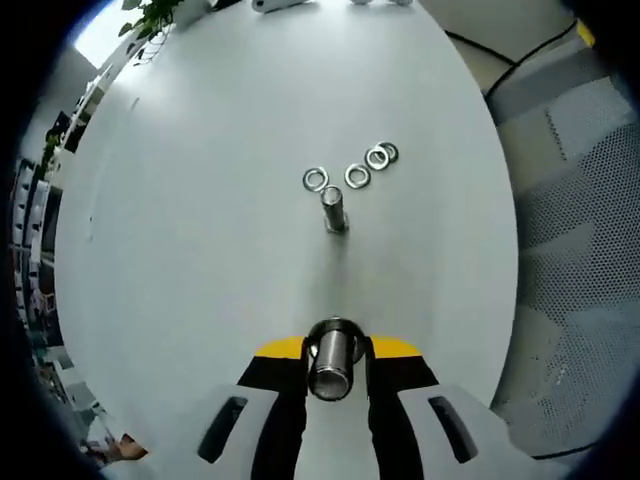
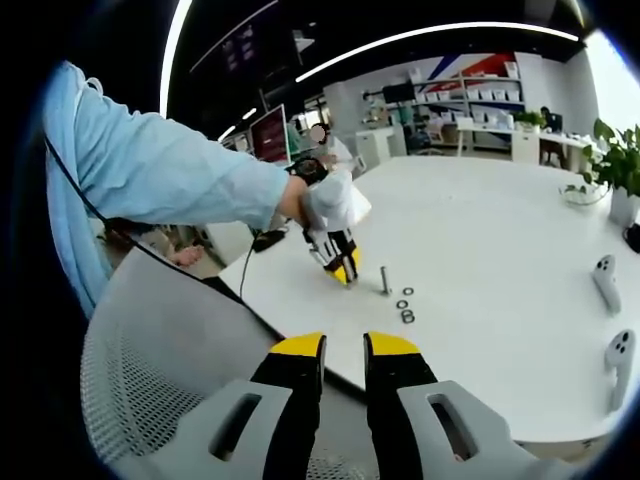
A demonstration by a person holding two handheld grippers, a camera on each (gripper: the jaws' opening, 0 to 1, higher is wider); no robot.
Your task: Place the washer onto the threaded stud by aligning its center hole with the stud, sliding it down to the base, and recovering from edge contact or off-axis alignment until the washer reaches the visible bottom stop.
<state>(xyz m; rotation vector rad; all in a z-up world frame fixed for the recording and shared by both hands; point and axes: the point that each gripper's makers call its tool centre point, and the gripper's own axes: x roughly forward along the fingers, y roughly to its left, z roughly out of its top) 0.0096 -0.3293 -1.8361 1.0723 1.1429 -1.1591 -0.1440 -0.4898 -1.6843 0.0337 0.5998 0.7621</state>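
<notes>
Room: open office in the right gripper view, with ceiling light strips, shelving on the far wall, and a potted plant (image 2: 622, 160) at the far right edge of the surface.
Surface: large white oval surface (image 1: 200, 260), mostly bare, with broad open room on all sides of the small parts.
Chair: grey mesh chair (image 2: 150, 390) just off the near edge of the surface, between the right hand-held gripper and the surface.
Person: light blue sleeve (image 2: 150, 170) reaching in over the near edge, the hand on the left hand-held gripper.
Controllers: two white controllers (image 2: 608, 282) near the right-hand edge of the surface, well apart from the parts.
Left hand-held gripper (image 1: 336, 372): closed on a short metal cylinder (image 1: 333, 362), which stands between the yellow-tipped jaws; I cannot tell what the part is. It sits low over the surface, near the stud.
Right hand-held gripper (image 2: 344, 350): jaws close together with a narrow gap, nothing between them; held off the near edge, above the chair.
Threaded stud (image 1: 333, 210): upright on the surface, toward its middle, nothing crowding it on the near side.
Washers (image 1: 357, 176): four, flat on the surface just beyond the stud in a loose row; the two at the right end touch or overlap.
</notes>
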